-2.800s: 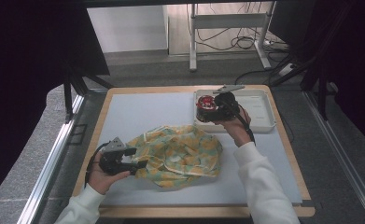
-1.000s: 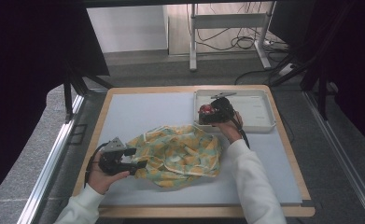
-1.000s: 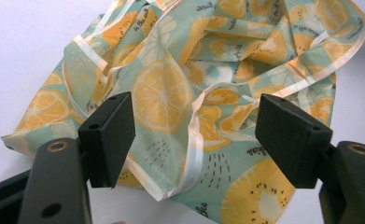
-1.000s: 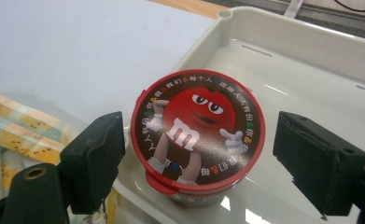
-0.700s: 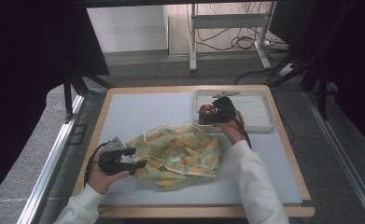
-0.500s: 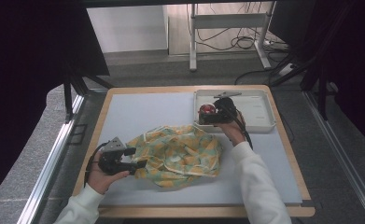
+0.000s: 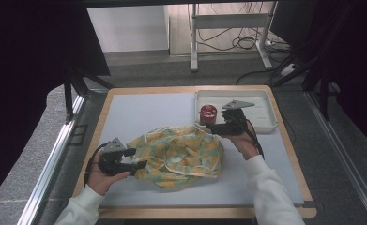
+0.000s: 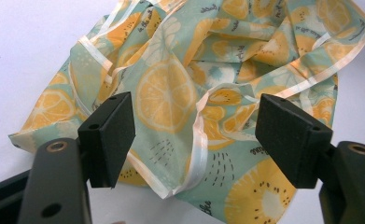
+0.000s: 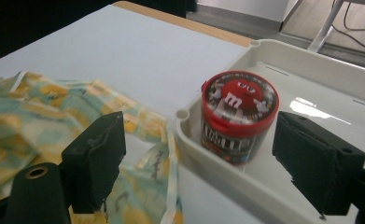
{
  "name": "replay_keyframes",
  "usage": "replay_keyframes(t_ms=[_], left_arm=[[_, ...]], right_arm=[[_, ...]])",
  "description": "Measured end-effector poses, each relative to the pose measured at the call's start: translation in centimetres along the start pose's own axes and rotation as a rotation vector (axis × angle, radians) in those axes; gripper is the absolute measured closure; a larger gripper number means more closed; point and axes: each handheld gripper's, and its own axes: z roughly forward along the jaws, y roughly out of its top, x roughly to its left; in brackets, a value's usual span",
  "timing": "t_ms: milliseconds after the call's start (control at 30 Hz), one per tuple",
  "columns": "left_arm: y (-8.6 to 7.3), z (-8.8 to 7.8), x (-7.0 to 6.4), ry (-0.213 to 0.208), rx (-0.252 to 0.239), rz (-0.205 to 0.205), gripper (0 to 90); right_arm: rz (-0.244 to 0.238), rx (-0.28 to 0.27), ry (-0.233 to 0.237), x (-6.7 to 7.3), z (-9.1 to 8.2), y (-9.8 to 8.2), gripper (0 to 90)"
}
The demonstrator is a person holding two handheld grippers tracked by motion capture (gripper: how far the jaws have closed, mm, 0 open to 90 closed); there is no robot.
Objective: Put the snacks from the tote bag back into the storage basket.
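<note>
A soft bag [image 7: 179, 154] printed with lemon slices lies crumpled in the middle of the table. My left gripper [image 7: 136, 159] sits at its left edge. In the left gripper view the left gripper [image 8: 199, 140] is open, its jaws standing wide over the bag [image 8: 208, 79] and its white trim. A red candy tub [image 7: 208, 112] stands upright in the near left corner of a white tray [image 7: 261, 124]. My right gripper [image 7: 212, 125] is just short of it. In the right gripper view the right gripper [image 9: 203, 163] is open and empty, with the tub [image 9: 238, 116] a little ahead.
The tray [image 9: 311, 60] is shallow, and its near rim touches the bag [image 9: 54, 121]. The grey mat [image 7: 143, 115] lies bare at the far left. A wooden border [image 7: 195, 213] frames the tabletop.
My right gripper set the red tub down in the tray corner, let it go and drew back toward the person. The left gripper and the bag have not moved.
</note>
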Motion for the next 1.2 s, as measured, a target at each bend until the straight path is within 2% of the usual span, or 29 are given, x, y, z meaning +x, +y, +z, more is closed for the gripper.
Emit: replay_keyframes(t_ms=[200,300,467,733,900,1200], left_arm=[[0.1,0.1,0.0,0.004,0.005,0.002,28.8],[0.0,0.2,0.1,0.007,0.006,0.0,28.8],[0.0,0.2,0.1,0.009,0.008,0.0,28.8],[0.0,0.2,0.1,0.011,0.006,-0.001,28.8],[0.0,0.1,0.2,0.014,0.001,-0.002,28.8],[0.0,0.1,0.2,0.013,0.003,0.001,28.8]], right_arm=[[-0.033,-0.015,0.025,0.8,-2.5,-1.8,18.2],[-0.055,-0.006,0.027,1.1,-3.4,-2.8,18.2],[-0.064,0.011,0.037,1.7,-4.7,-4.4,18.6],[-0.027,0.006,0.065,2.3,-6.2,-7.5,20.1],[-0.007,0.038,0.09,2.6,-6.2,-9.5,22.4],[0.022,0.023,0.083,2.3,-6.2,-10.2,23.3]])
